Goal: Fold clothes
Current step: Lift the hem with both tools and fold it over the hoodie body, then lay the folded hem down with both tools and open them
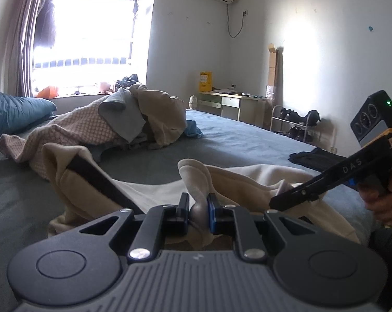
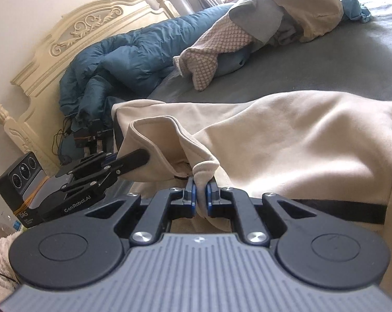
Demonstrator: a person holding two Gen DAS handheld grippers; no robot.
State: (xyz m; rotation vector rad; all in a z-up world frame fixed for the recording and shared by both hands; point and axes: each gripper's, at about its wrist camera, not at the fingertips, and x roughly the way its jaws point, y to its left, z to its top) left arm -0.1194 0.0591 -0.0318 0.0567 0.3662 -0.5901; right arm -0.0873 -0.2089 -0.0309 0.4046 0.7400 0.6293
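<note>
cream fleece-lined garment with a black band lies spread across the grey bed sheet, its long axis running roughly side to side in the right wrist view, the bulk of it reaching off toward the right edge. its outside looks smooth and soft, falling in broad folds; the inside, where an edge turns over, looks paler and fuzzier (best seen in the left wrist view). a straight black strip crosses it low on the right.

left gripper has its fingers clenched on a bunched, rolled edge of the garment that stands up between the blue-faced pads. right gripper is likewise pinched tight on a thin fold of the same cloth, which rises in a small rounded hem just above the pads. each gripper shows in the other's camera, its black fingers tucked into the fabric at the near edge.

farther up the bed sits a heap of other clothes: a pink-and-white checked knit, a grey piece, a tan piece, a scrap of bright blue. a puffy teal quilt lies crumpled against the carved cream headboard.
</note>
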